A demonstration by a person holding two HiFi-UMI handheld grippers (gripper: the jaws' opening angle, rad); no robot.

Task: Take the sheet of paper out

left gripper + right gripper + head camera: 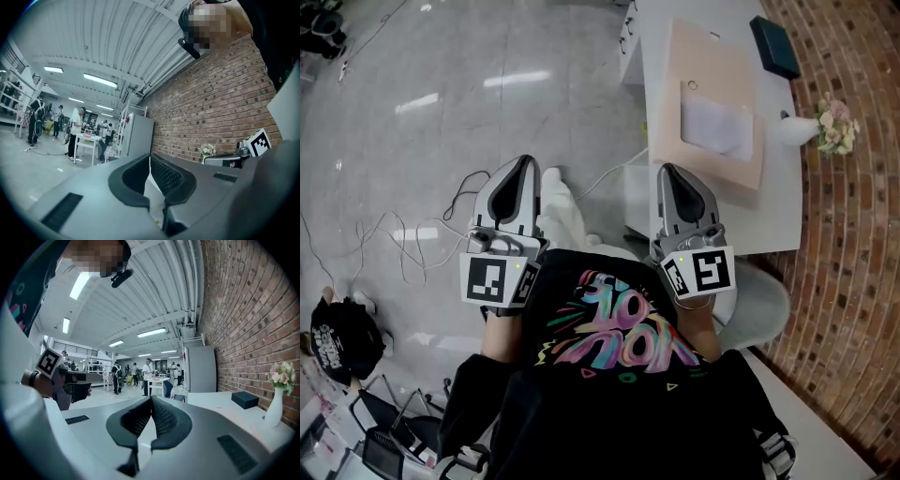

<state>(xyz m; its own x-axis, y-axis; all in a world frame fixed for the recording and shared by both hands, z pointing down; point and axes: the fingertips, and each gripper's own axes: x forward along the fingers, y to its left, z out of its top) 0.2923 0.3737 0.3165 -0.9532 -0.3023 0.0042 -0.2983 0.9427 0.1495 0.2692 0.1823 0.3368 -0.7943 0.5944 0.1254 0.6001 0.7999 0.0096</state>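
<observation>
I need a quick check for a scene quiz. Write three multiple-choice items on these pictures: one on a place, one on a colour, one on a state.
1. Where does the vase stand?
A) at the table edge by the brick wall
B) on the floor
C) on a shelf

2. What colour is the box?
A) red
B) dark blue
C) yellow

3. How do the left gripper jaws stand?
A) wide apart
B) shut on a cloth
C) shut, empty

Answers:
1 A: the head view shows it at the table's edge beside the bricks.
2 B: its top is dark blue.
3 C: the tips meet with nothing between them.
</observation>
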